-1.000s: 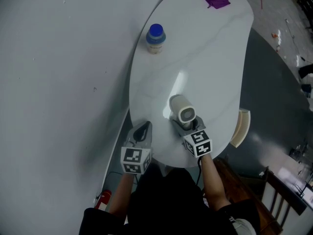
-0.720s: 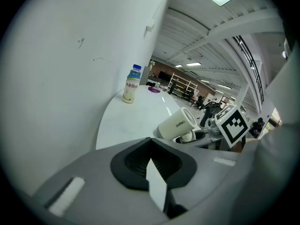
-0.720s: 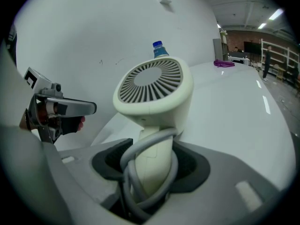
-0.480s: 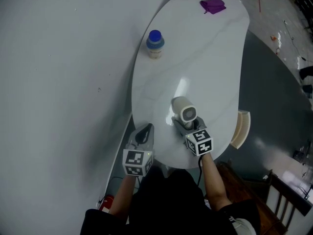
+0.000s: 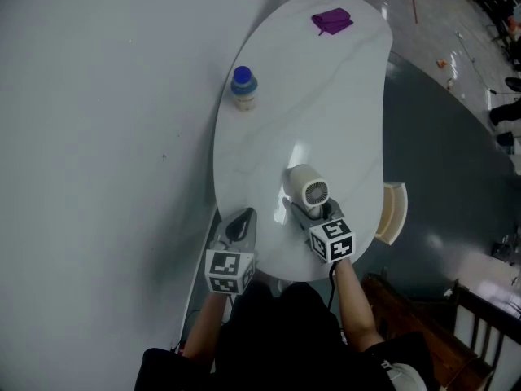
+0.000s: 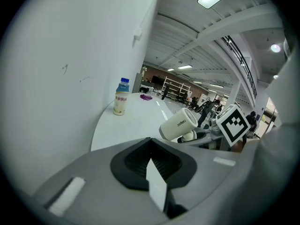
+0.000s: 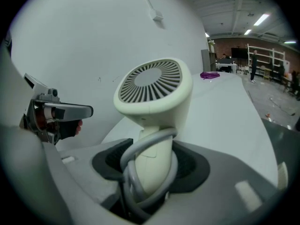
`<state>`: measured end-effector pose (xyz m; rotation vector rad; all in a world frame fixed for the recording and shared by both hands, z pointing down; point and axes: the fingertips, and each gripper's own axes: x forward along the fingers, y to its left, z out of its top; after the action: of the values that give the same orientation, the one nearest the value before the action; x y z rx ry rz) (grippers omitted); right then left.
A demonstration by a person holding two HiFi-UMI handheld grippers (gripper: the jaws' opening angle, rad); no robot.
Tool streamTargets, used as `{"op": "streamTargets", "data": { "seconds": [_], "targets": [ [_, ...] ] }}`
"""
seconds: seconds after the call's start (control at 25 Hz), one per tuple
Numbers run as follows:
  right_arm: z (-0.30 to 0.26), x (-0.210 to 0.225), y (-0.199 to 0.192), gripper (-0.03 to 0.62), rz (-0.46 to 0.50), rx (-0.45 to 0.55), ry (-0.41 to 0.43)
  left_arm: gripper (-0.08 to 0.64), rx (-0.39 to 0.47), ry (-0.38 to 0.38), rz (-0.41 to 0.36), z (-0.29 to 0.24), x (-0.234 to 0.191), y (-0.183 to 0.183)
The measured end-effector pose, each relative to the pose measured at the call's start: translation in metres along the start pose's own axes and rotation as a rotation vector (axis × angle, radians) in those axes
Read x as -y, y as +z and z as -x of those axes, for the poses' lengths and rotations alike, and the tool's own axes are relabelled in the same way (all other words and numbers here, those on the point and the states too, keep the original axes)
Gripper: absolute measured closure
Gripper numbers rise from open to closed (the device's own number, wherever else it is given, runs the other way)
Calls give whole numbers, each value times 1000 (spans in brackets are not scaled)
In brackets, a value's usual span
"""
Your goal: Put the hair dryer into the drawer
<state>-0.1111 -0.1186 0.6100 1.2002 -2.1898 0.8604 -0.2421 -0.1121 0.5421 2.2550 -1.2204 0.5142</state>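
Jutting from the right gripper [image 7: 150,172], hair dryer [image 7: 152,97], handle clenched between jaws; left gripper [image 6: 152,165] seemingly closed, empty.

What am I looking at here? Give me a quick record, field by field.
Table: white, rounded, beside a wall
Right tongs: shut on the hair dryer, gripping its handle
Left tongs: shut, nothing in them
Bottle: blue cap, upright, at the wall-side edge
Cloth: purple, at the table's far end
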Motion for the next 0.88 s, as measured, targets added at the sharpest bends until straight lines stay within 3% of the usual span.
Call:
{"op": "streamTargets", "data": {
  "seconds": [0.32,0.88],
  "targets": [
    [54,9,7,356,-55,60,-74,552,29,-101,-78,2,44,31],
    [147,43,-17,356,-183,178,-249,552,28,-329,-214,-15,142,41]
  ]
}}
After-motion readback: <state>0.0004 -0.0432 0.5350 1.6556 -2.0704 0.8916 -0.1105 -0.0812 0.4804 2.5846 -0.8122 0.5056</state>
